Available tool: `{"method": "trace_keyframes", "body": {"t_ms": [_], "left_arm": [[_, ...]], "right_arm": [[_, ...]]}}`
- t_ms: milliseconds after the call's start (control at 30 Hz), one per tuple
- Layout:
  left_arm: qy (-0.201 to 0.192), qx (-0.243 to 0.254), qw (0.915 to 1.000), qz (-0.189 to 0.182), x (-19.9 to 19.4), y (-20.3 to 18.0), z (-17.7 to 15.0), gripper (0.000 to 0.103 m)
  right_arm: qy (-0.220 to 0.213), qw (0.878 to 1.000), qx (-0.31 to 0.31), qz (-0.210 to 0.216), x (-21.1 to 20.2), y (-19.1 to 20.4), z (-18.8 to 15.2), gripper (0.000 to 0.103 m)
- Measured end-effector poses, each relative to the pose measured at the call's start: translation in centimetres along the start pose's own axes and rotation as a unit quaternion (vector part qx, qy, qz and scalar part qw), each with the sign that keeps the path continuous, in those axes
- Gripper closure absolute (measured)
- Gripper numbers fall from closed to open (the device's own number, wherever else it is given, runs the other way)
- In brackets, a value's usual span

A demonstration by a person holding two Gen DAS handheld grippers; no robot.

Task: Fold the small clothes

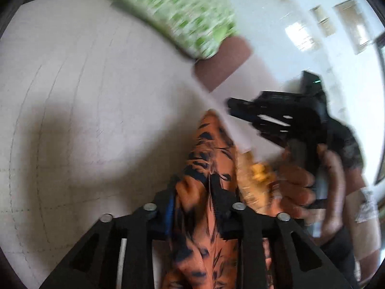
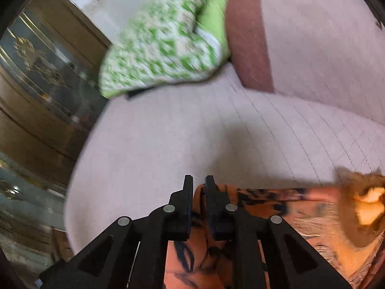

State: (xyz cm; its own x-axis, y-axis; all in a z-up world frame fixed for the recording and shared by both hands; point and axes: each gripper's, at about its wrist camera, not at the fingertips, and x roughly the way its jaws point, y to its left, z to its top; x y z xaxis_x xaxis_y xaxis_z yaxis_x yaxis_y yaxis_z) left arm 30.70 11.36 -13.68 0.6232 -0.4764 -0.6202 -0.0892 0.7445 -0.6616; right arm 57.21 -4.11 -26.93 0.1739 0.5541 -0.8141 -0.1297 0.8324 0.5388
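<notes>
Left gripper (image 1: 192,183) jaws pinching orange black-patterned garment (image 1: 209,149); right gripper (image 2: 198,183) jaws pinching its other end. Garment held stretched between both, low over pale bed (image 2: 168,139), judged ready for laying flat. Green pillow (image 2: 163,43) at far edge.

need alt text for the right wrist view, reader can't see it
The black two-finger right gripper pinches an edge of an orange cloth with black markings, which lies on a pale quilted bed cover. A green and white patterned pillow rests at the top, beside a reddish-brown band; a dark wooden cabinet with glass stands at left.
</notes>
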Motion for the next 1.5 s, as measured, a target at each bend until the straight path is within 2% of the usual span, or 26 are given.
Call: {"method": "trace_keyframes", "body": {"t_ms": [33, 133, 200, 233, 333, 433, 500, 567, 633, 667, 700, 733, 767, 800, 833, 900, 967, 1033, 1100, 1133, 1167, 1200, 1233, 1300, 1333, 1500], "left_arm": [[0.013, -0.003, 0.9998, 0.016, 0.3, 0.3, 0.1, 0.070], [0.020, -0.031, 0.9993, 0.001, -0.3, 0.5, 0.6, 0.066], [0.015, -0.032, 0.9994, 0.003, -0.4, 0.6, 1.2, 0.061], [0.013, -0.028, 0.9995, 0.012, -0.8, 0.5, 1.3, 0.061], [0.016, -0.008, 0.9991, 0.040, -2.7, -0.6, 1.0, 0.061], [0.026, 0.040, 0.9984, 0.033, -6.5, -3.3, -1.1, 0.059], [0.038, 0.073, 0.9961, 0.032, -9.3, -5.1, -3.7, 0.056], [0.071, 0.096, 0.9926, 0.023, -11.2, -6.7, -7.4, 0.056], [0.107, 0.115, 0.9875, 0.012, -12.4, -8.1, -11.2, 0.056], [0.120, 0.124, 0.9850, 0.011, -12.7, -8.7, -12.8, 0.056], [0.131, 0.130, 0.9826, 0.013, -12.9, -9.2, -14.2, 0.056], [0.146, 0.135, 0.9799, 0.018, -13.1, -9.7, -15.6, 0.057], [0.160, 0.138, 0.9773, 0.020, -13.6, -10.2, -16.9, 0.057], [0.168, 0.142, 0.9752, 0.020, -14.3, -10.9, -18.1, 0.057], [0.170, 0.146, 0.9743, 0.022, -15.0, -11.4, -18.8, 0.057], [0.171, 0.160, 0.9719, 0.024, -16.7, -12.8, -20.0, 0.057], [0.167, 0.178, 0.9695, 0.023, -18.0, -14.0, -21.0, 0.056], [0.169, 0.191, 0.9668, 0.024, -19.0, -14.9, -22.1, 0.056], [0.181, 0.199, 0.9630, 0.020, -19.4, -15.6, -23.0, 0.056], [0.185, 0.203, 0.9615, 0.019, -19.6, -16.2, -23.3, 0.056], [0.185, 0.210, 0.9601, 0.014, -19.8, -16.9, -23.8, 0.056], [0.183, 0.220, 0.9582, 0.007, -20.3, -17.8, -24.2, 0.056], [0.182, 0.224, 0.9574, 0.004, -20.0, -18.1, -24.3, 0.056], [0.188, 0.229, 0.9551, -0.007, -19.4, -19.0, -24.9, 0.056], [0.200, 0.229, 0.9527, -0.013, -18.9, -19.5, -25.4, 0.056], [0.250, 0.250, 0.9352, -0.027, -15.0, -22.3, -28.8, 0.056]], "right_arm": [[0.006, 1.000, 0.009, 0.001, 0.0, -0.4, -0.2, 0.083], [0.001, 0.999, 0.022, 0.026, -2.8, -1.7, -3.2, 0.071], [-0.003, 0.999, 0.022, 0.042, -5.7, -2.4, -7.2, 0.039], [-0.002, 0.999, 0.021, 0.043, -6.8, -2.8, -9.0, 0.036], [0.020, 0.999, 0.017, 0.033, -10.1, -4.6, -16.3, 0.036], [0.052, 0.998, 0.046, -0.013, -12.4, -7.7, -23.2, 0.037], [0.060, 0.995, 0.073, -0.039, -14.5, -9.4, -27.9, 0.040], [0.051, 0.994, 0.082, -0.057, -15.9, -9.8, -30.3, 0.040], [0.023, 0.991, 0.092, -0.090, -17.6, -10.5, -32.6, 0.040], [0.015, 0.990, 0.111, -0.084, -17.9, -11.0, -33.4, 0.040], [0.018, 0.990, 0.127, -0.063, -17.7, -11.6, -34.1, 0.041], [0.018, 0.990, 0.120, -0.066, -17.2, -11.8, -34.2, 0.041], [0.015, 0.990, 0.112, -0.084, -17.0, -11.7, -34.2, 0.054], [0.019, 0.990, 0.106, -0.089, -16.8, -11.7, -33.7, 0.084], [0.023, 0.991, 0.109, -0.077, -16.9, -11.7, -33.7, 0.095], [-0.007, 0.992, 0.118, -0.054, -19.0, -11.1, -33.7, 0.097], [-0.025, 0.992, 0.108, -0.064, -20.9, -10.3, -33.9, 0.097], [-0.029, 0.991, 0.106, -0.074, -21.1, -10.3, -34.1, 0.090], [-0.005, 0.991, 0.098, -0.096, -20.5, -11.0, -34.4, 0.080], [-0.007, 0.990, 0.117, -0.080, -21.3, -11.7, -34.9, 0.079], [-0.030, 0.989, 0.138, -0.040, -23.1, -12.4, -35.5, 0.079], [-0.047, 0.988, 0.146, -0.020, -24.3, -12.8, -36.0, 0.076], [-0.070, 0.985, 0.157, -0.009, -26.3, -13.5, -36.8, 0.070], [-0.118, 0.977, 0.180, -0.007, -30.1, -15.2, -38.6, 0.035], [-0.132, 0.973, 0.187, -0.005, -31.2, -15.8, -39.3, 0.031], [-0.154, 0.965, 0.212, -0.001, -35.0, -18.7, -43.2, 0.031]]}}
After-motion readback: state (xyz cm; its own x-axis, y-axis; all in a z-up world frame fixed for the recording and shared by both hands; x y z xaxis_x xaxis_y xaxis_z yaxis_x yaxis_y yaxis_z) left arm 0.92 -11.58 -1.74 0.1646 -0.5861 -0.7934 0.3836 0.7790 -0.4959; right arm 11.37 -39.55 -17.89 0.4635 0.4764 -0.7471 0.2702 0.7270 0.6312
